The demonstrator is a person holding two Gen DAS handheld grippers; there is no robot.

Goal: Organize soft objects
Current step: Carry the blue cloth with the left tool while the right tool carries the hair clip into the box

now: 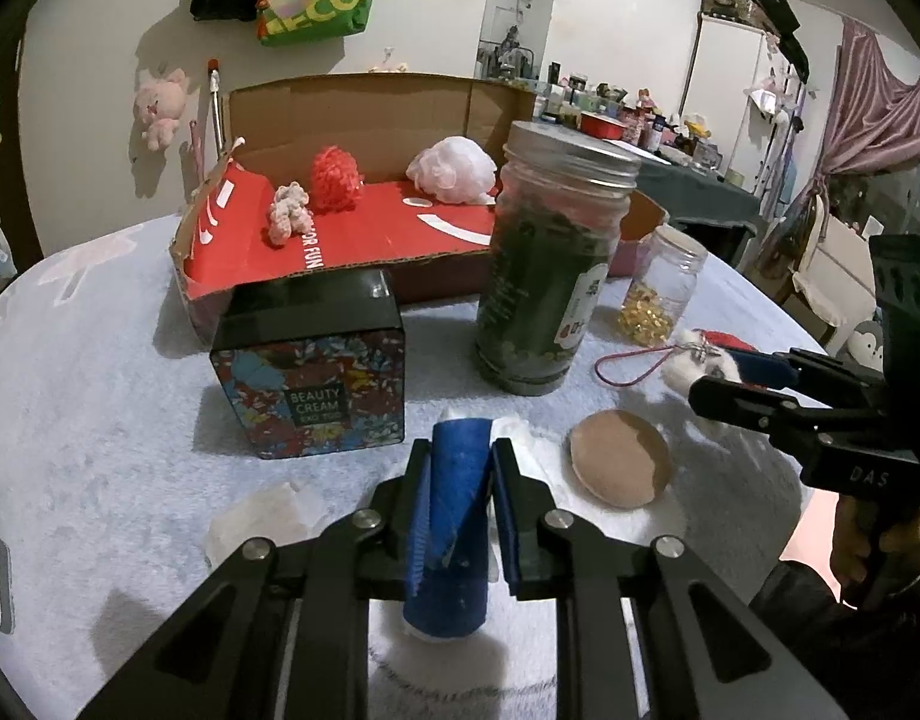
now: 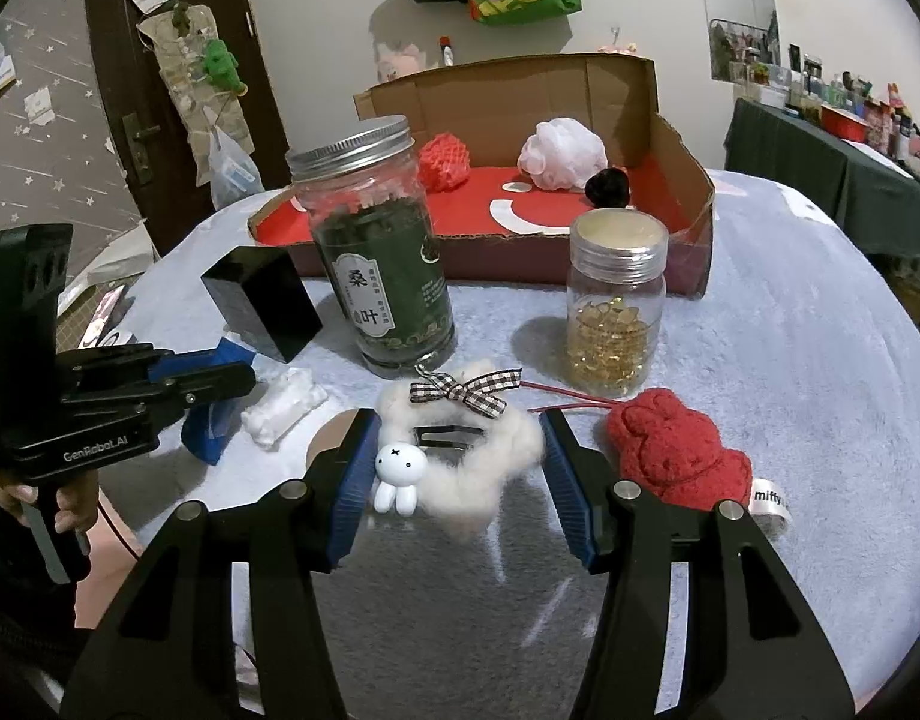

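While the left tool [image 1: 460, 474] is clamped on a blue-and-white soft piece [image 1: 454, 516], long axis running along its fingers, the cardboard box [image 1: 352, 114] of sorted soft items lies straight ahead, beyond the tin [image 1: 310, 384]. The right tool [image 2: 454, 468] stands half-wide around the white fluffy clip [image 2: 472, 468], pads apparently not pressing.

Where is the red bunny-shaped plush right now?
In the right wrist view, the red bunny plush lies on the table at lower right, just outside the right tongs, in front of the jar of gold beads.
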